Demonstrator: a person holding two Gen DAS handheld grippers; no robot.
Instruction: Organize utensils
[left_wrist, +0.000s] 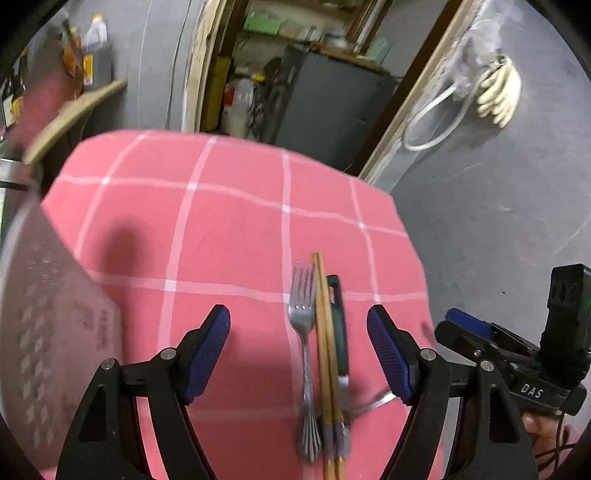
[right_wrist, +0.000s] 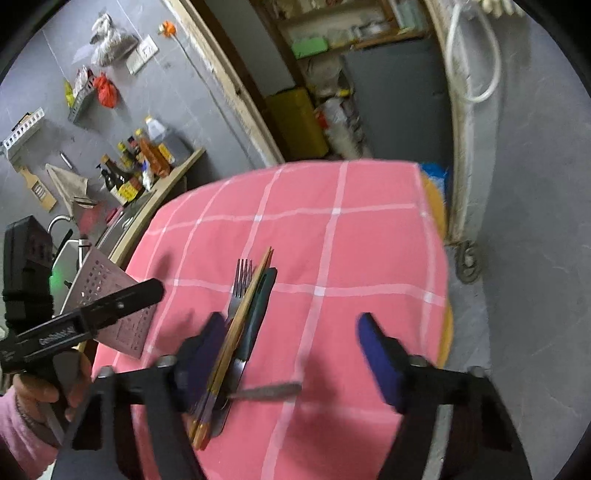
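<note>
- We see the utensils bunched near the front of the desk (left_wrist: 236, 206), on its pink cloth with white grid lines: a fork (left_wrist: 303, 325), a pair of wooden chopsticks (left_wrist: 325, 347) right beside it, and a dark green-handled utensil (left_wrist: 339, 325) touching the chopsticks on the other side.
- A thin metal piece (right_wrist: 266, 391) pokes out sideways from under the bundle; we can't tell what it is.
- The left claw (left_wrist: 298, 352) is wide open, gripping nothing, with the bundle lying between its blue pads.
- The right claw (right_wrist: 291, 362) is open too, nothing pinched; its left pad sits over the chopsticks.
- Writing: "DAS" in white on the right claw's body in the left view. The lettering on the other claw's body is too blurred to read.
- A perforated metal holder (right_wrist: 110, 295) stands at the desk's left edge; its printing is unreadable.
- Bottles (right_wrist: 147, 162) with yellow labels sit on a shelf behind, text too small.
</note>
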